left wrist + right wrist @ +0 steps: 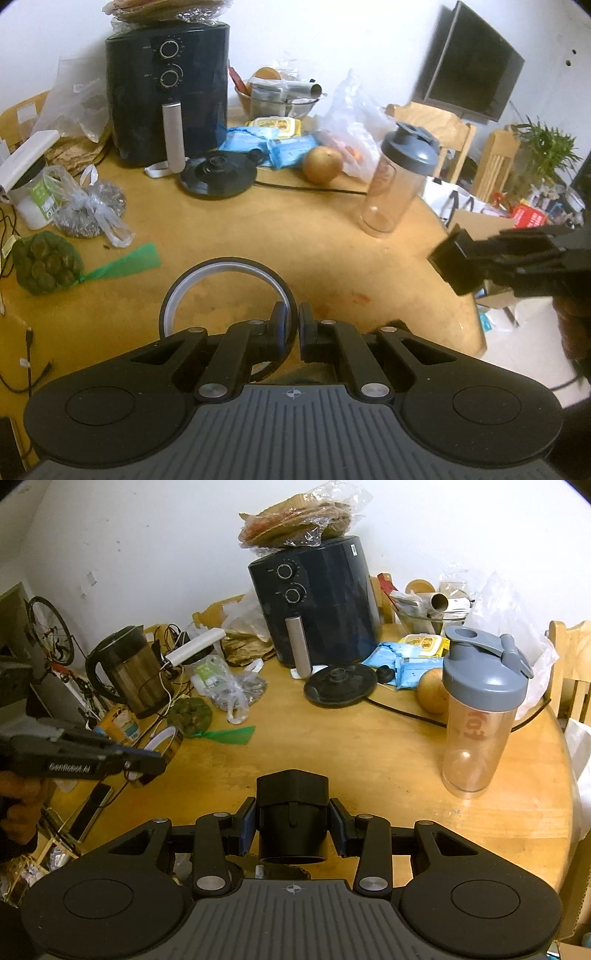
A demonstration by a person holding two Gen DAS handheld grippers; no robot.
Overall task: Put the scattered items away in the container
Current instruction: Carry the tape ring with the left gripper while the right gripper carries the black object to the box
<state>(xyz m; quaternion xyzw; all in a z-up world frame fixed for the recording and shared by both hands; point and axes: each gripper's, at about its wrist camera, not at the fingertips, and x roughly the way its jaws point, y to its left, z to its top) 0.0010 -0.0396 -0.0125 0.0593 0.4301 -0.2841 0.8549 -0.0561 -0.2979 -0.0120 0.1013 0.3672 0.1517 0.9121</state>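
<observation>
Your left gripper (297, 321) is matte black with silver pivot screws, a ribbed grey base and a small crosshair mark.

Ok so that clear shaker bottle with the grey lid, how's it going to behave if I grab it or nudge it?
The shaker bottle looks empty, so it is probably light. It stands tall and narrow with a bulky grey lid, so a nudge near the top may tip it. Its smooth clear wall could be slippery, and on its side it would likely roll.
</observation>
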